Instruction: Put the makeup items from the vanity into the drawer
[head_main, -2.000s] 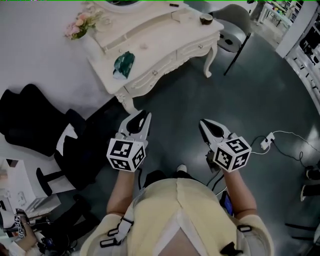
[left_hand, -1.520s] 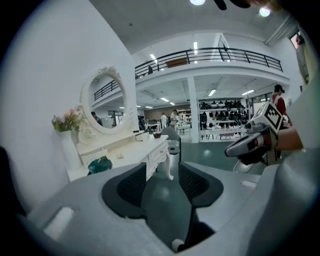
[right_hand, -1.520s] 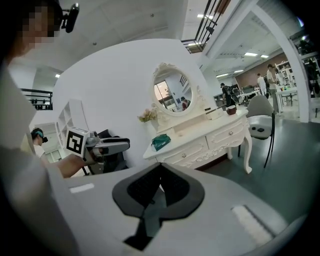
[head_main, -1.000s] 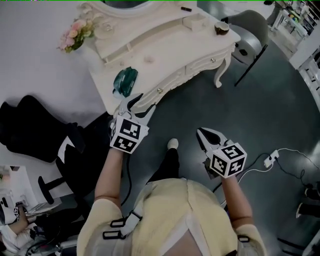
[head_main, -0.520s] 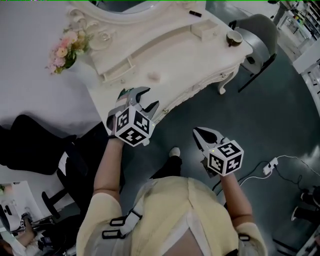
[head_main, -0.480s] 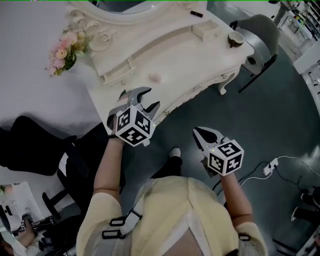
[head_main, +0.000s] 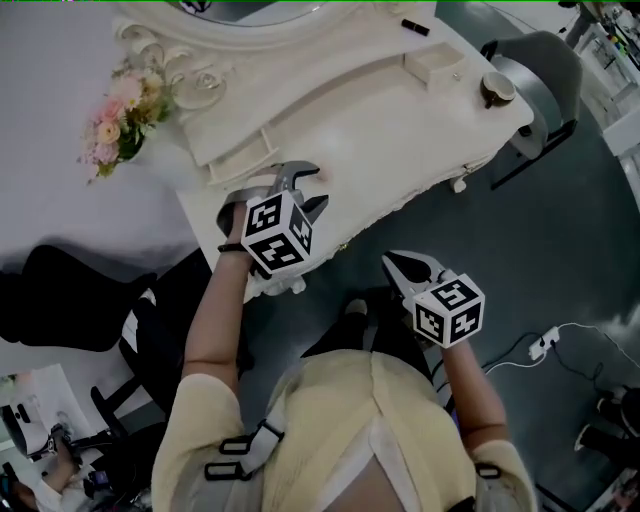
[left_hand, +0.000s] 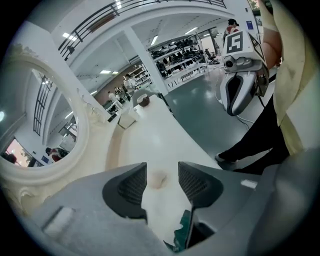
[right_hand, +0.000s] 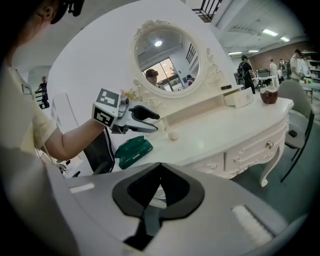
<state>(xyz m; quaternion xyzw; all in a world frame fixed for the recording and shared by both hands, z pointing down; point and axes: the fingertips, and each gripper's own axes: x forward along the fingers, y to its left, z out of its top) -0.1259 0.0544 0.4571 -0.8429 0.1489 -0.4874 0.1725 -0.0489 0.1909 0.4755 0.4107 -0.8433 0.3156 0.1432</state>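
A bunch of pink flowers (head_main: 112, 125) stands at the back left corner of the white vanity (head_main: 400, 130), beside the round mirror (right_hand: 169, 60), and a black office chair (head_main: 70, 290) sits on the floor off the vanity's left end. The left gripper (head_main: 318, 187) hangs over the front left corner of the vanity, pointing down at the top, its 2 jaws spread apart with nothing pressed between them. Under it, close to that corner, lies a green makeup case (right_hand: 132, 151), hidden by the gripper in the head view but plain in both gripper views. Just past the case, further in from the front edge, rests 1 small pinkish round item (right_hand: 173, 135); in the left gripper view it lines up with the gap between the jaws, apart from both pads. The right gripper (right_hand: 160, 170) is off the vanity, held over the dark floor in front of the front edge, jaws pressed together and empty. Along the front, the drawer (right_hand: 255, 150) with its small knob sits closed. Toward the right end of the vanity top stand a small pale box (head_main: 433, 65) and, at the right front corner, a dark cup (head_main: 497, 88); a short dark stick (head_main: 415, 27) lies near the back edge. A grey chair (head_main: 548, 60) stands beyond the right end.
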